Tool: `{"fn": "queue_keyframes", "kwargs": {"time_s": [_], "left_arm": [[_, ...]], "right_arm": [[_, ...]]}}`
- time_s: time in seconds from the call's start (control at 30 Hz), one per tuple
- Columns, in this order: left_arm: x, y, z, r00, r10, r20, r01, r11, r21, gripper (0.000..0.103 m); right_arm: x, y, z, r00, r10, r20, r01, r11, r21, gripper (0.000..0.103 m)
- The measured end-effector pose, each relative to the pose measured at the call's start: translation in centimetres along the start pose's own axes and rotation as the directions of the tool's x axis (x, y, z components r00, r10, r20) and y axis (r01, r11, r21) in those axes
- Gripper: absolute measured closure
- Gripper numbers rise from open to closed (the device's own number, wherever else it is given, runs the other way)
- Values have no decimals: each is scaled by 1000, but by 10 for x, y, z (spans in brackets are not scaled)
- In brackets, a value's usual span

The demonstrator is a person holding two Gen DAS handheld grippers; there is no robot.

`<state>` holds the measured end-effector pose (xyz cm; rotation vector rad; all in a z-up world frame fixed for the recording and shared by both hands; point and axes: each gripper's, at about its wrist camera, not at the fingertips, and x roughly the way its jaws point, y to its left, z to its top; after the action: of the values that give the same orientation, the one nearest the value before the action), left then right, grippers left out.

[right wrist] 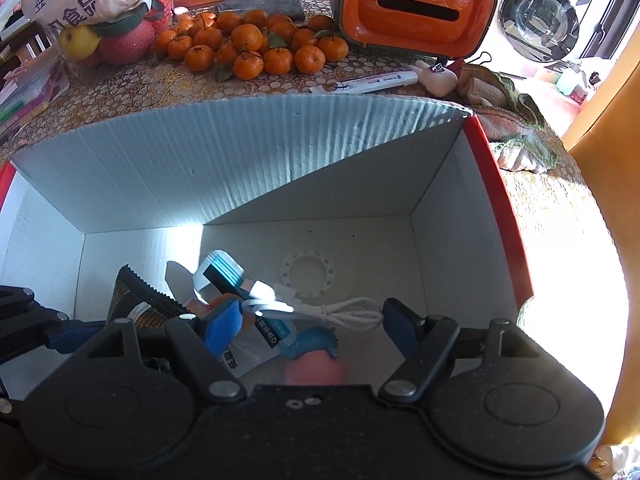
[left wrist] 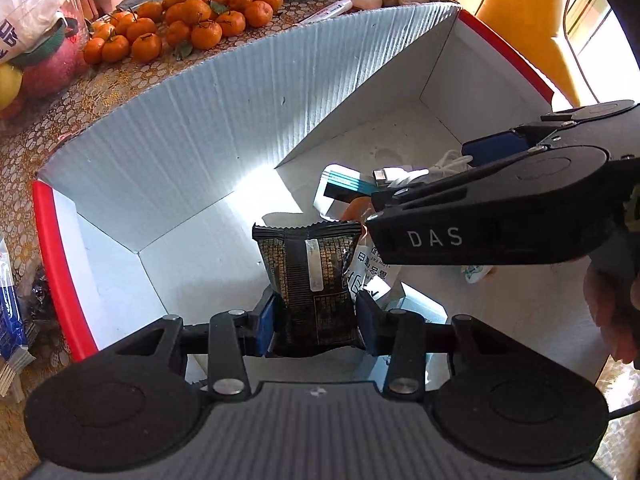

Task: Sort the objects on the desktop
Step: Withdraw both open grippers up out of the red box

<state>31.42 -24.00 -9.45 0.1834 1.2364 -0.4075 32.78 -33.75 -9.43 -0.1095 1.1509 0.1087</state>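
Corrugated cardboard box, glossy foil packet

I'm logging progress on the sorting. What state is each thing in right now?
Left tongs: shut on the dark snack packet.
Dark snack packet: held over the box.
Right tongs: open, empty.
Box: open, partly filled.
White cable: loose in the box.
Mandarins: piled on the table.

A dark snack packet with a serrated top edge is held upright over the white box, whose rim is red. A white cable, a teal-striped item and printed sachets are piled on the box floor.
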Motion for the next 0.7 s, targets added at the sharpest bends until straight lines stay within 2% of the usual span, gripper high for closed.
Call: {"fn": "queue_keyframes", "kwargs": {"time_s": [0.1,0.27,0.7], "left_arm": [[1,-1,-1,1000,1,-9,0,1000,8,59],[-3,-8,-5,1000,1,1,-1,1000,22,43],[-35,-16,-21,999,-21,47,20,1000,12,43]], "right_arm": [[0,0,0,1000,2,0,-2,1000,3,25],[-2,-1,0,1000,10,5,-11,1000,21,24],[-30,1,-7,998,31,48,-33,998,45,23]]}}
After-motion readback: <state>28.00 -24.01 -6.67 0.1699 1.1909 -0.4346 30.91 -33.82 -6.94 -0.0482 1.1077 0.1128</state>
